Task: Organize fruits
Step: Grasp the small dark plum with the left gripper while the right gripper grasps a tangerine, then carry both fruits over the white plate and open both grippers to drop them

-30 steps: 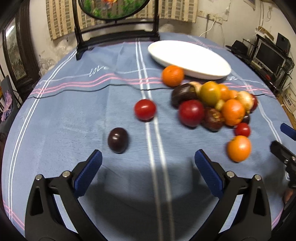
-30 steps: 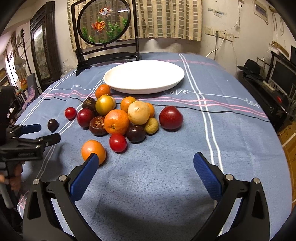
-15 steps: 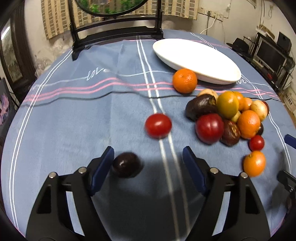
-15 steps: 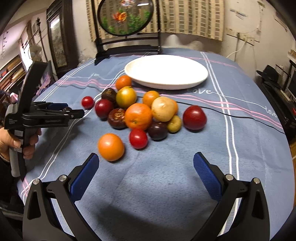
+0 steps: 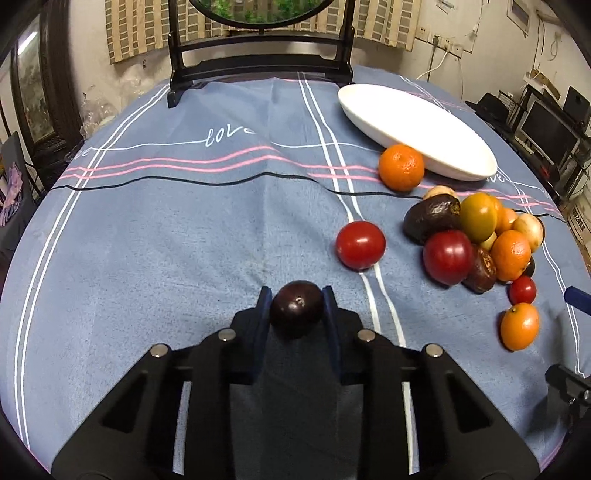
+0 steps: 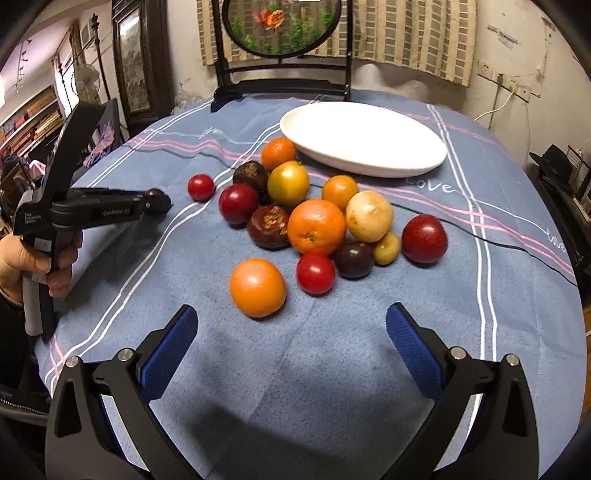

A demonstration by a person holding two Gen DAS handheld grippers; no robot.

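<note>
My left gripper (image 5: 296, 308) is shut on a dark purple plum (image 5: 296, 312), low over the blue tablecloth; it also shows in the right wrist view (image 6: 157, 203) at the left. A red tomato (image 5: 360, 244) lies just beyond it. A pile of several fruits (image 6: 317, 218), oranges, tomatoes and dark fruits, lies mid-table. A lone orange (image 6: 258, 287) sits nearest my right gripper (image 6: 291, 347), which is open and empty just in front of it. A white oval plate (image 6: 364, 138) stands empty behind the pile.
A dark wooden stand with a round painted screen (image 6: 282, 27) is at the table's far edge. The blue striped tablecloth (image 5: 166, 221) covers the round table. Furniture and shelves ring the table on both sides.
My left gripper moved forward over the dark plum and closed on it. My right gripper moved closer to the lone orange and stayed open.
</note>
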